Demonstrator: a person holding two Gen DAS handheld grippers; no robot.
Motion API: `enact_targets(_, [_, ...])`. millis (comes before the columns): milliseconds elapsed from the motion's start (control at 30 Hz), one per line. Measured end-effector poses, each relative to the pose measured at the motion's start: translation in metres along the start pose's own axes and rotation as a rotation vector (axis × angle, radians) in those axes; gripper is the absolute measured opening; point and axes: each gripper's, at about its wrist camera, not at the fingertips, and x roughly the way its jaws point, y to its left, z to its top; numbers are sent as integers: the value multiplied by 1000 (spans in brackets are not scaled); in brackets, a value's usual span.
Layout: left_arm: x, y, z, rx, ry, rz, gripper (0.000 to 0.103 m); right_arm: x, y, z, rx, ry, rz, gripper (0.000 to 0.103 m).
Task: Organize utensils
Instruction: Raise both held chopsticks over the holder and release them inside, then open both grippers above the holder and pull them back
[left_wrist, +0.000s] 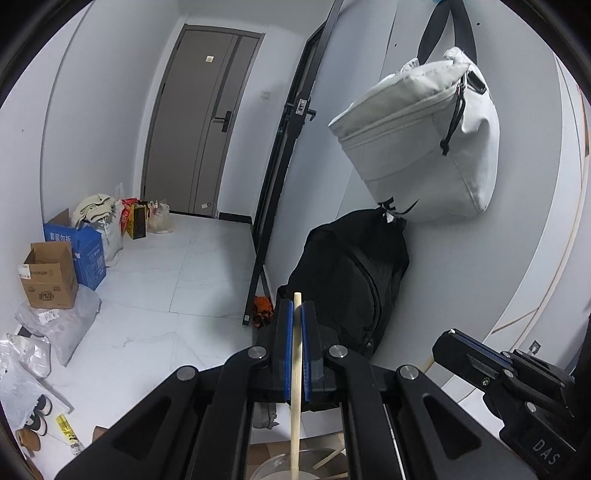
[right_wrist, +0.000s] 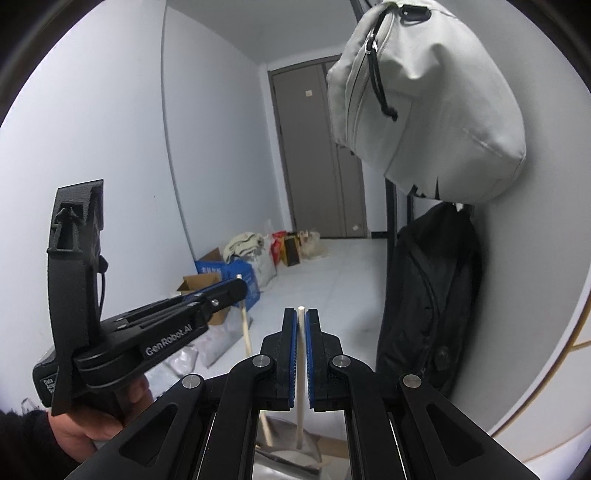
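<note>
**Both grippers carry a stick above a clear container**

The left gripper has its fingers clenched on a thin wooden stick, probably a chopstick. The stick stands almost upright between the blue pads; its top comes out just above the fingertips and its lower end goes down toward a clear container at the bottom edge of the left wrist view. The right gripper is in the same state: its fingers are grasping a pale stick, also nearly upright, with the lower end reaching into the container below. I cannot tell if either tip touches the container bottom. Other wooden sticks lie in or near that container, but they are too much hidden to count.

Both grippers are held up in the air, pointing toward a room with a grey door, a white bag hanging on the wall and a black backpack on the floor. No counter is visible.

I judge that the step in hand is carrying: each gripper has one utensil and the sorting place is not in view. The next move needs a lowering to the right holder, keeping each stick upright so it does not slip, and then a gentle release.
</note>
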Motion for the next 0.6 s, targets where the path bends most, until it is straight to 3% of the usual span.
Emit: enact_targets(600, [3, 0, -23, 24, 26, -65, 0, 31, -1, -43, -37, 78, 41, 4])
